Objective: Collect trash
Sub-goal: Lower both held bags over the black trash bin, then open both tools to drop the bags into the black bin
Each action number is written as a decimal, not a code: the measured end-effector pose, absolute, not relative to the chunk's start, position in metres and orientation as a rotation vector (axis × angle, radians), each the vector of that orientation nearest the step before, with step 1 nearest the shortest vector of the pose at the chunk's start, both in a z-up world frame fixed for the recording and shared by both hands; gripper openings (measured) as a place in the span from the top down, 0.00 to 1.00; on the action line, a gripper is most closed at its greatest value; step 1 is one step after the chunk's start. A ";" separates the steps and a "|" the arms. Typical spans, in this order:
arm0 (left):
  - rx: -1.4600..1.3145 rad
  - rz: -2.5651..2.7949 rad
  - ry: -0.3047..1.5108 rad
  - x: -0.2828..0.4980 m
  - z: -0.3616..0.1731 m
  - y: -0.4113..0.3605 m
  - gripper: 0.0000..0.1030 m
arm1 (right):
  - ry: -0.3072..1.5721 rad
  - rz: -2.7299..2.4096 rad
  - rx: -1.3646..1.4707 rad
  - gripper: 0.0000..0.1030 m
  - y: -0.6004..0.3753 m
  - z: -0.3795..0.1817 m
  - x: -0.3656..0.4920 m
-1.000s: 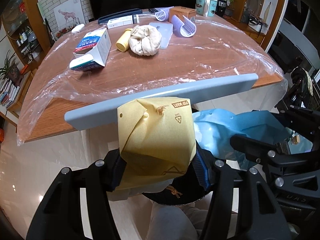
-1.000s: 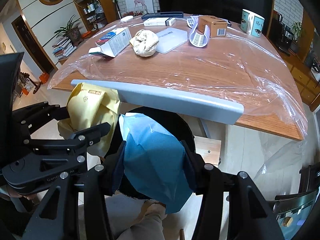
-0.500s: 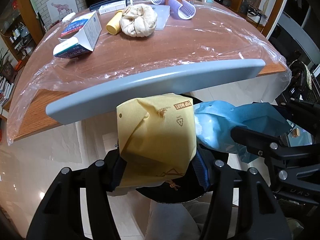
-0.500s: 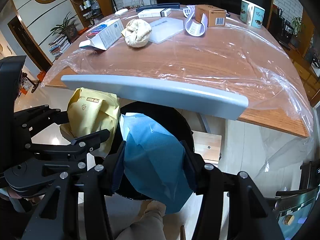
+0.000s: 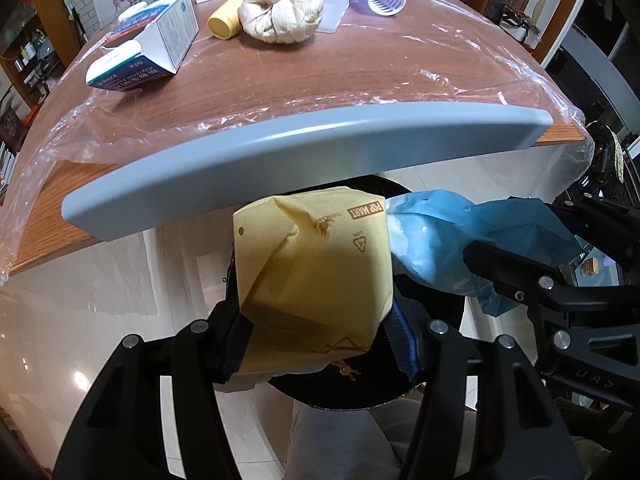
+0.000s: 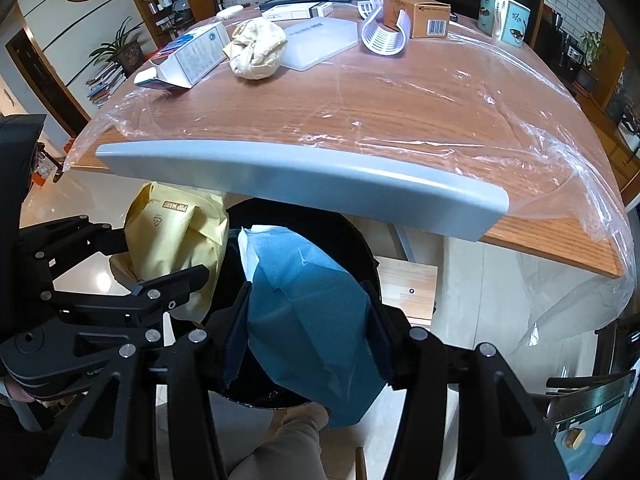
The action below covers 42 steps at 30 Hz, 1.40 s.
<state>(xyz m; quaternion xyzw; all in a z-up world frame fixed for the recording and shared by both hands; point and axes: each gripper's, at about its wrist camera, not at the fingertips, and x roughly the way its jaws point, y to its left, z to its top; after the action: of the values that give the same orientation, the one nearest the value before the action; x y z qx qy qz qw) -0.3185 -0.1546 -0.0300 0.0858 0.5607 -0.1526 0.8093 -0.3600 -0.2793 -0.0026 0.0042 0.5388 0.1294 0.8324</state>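
Two hand-held grippers: left point(image 5: 316, 332) clamping yellow "POP MART" bag point(image 5: 316, 272), right point(image 6: 308, 336) clamping blue bag point(image 6: 308, 320).

Bright, sharp, fisheye-bent edges, dark corners

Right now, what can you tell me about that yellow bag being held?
The yellow bag is a crumpled, puffed-up packet of thin matte material, paper or plastic I cannot tell, printed in brown with a "POP MART" label, a recycling triangle and a small figure. The left hand-held gripper pinches its lower part between both fingers, so it sticks up and forward. It hangs below the table edge, over a black bin, beside a blue bag.
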 end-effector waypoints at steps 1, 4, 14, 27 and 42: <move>0.184 -0.327 1.201 -0.318 -0.031 -0.155 0.42 | 1.143 0.274 0.007 0.50 -0.278 -0.003 -0.359; 0.184 -0.329 1.207 -0.317 -0.035 -0.154 0.42 | 1.147 0.271 0.004 0.50 -0.276 -0.006 -0.357; 0.178 -0.329 1.224 -0.312 -0.040 -0.157 0.42 | 1.157 0.261 -0.003 0.49 -0.275 -0.012 -0.353; 0.169 -0.326 1.229 -0.304 -0.043 -0.152 0.42 | 1.169 0.249 -0.002 0.49 -0.280 -0.018 -0.351; 0.105 -0.345 1.204 -0.305 -0.032 -0.143 0.28 | 1.162 0.185 0.105 0.28 -0.306 -0.017 -0.349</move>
<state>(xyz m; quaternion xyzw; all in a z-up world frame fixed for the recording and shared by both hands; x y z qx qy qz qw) -0.3050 -0.1428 -0.0318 0.0492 0.5631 -0.1616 0.8089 -0.3486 -0.3061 -0.0165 0.0495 0.5477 0.0874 0.8306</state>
